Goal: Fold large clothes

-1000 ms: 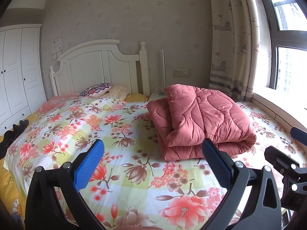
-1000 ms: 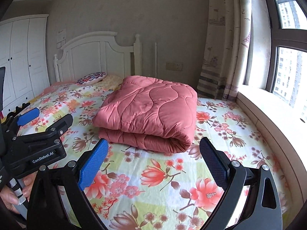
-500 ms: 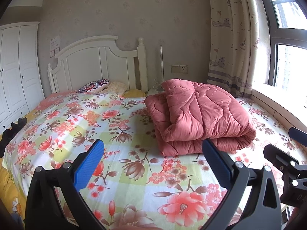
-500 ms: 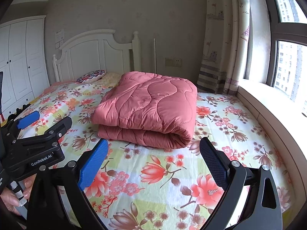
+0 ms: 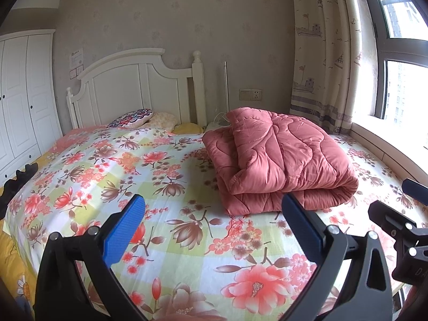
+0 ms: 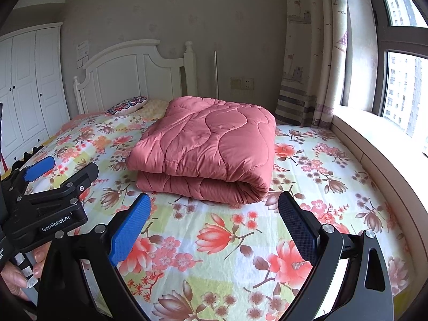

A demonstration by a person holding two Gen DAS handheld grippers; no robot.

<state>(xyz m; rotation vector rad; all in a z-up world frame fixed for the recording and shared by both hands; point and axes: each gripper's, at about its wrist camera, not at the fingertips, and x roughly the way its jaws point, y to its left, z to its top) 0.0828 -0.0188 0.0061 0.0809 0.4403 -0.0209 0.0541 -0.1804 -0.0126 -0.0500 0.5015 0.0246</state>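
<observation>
While both tools hang over the near part of the bed (image 5: 88,165), the change over the last second is small: the views have tipped up a little, so the folded pink quilt (image 5: 281,157) sits slightly lower in each view, and the bundle itself has not shifted.

Going from left to right, the left gripper (image 5: 212,224) has its jaws spread wide and empty, with the quilt ahead of them and beyond the right-hand jaw, not touching. A patterned pillow (image 5: 131,117) lies far ahead by the headboard.

The right gripper (image 6: 214,222) is likewise wide open with nothing held, and the quilt (image 6: 208,144) lies straight ahead between its jaws, clear of both.

Judging by the neat stacked layers and the empty tools, the fold looks finished or nearly so.
</observation>
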